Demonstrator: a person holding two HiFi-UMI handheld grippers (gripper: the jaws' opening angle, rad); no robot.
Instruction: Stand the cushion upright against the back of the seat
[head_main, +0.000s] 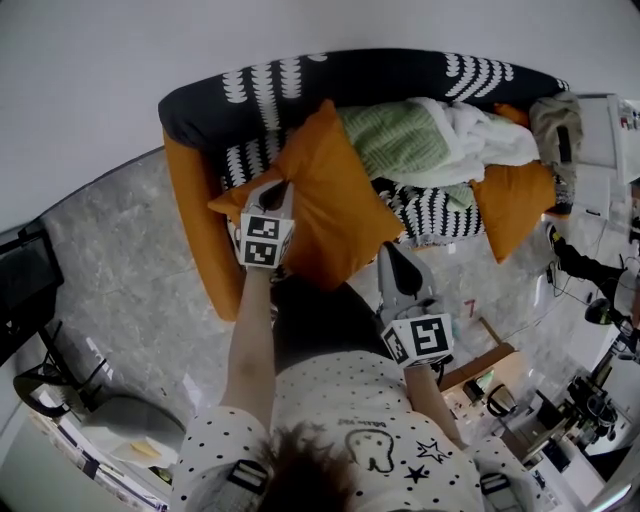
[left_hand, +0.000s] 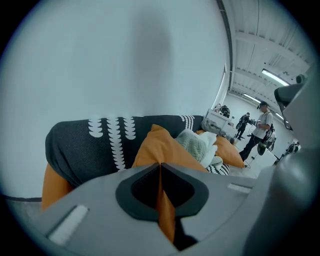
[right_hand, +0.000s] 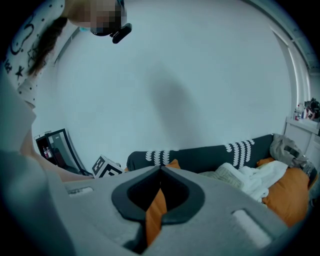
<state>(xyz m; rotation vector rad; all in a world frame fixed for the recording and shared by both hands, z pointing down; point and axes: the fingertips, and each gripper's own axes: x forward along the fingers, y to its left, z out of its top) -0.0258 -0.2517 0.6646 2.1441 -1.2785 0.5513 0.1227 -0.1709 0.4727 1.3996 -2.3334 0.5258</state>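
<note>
Gripping the cushion (head_main: 335, 205), left tool (head_main: 283, 192) and right tool (head_main: 389, 256) clamp; blankets (head_main: 430, 140) heaped just beside.
</note>
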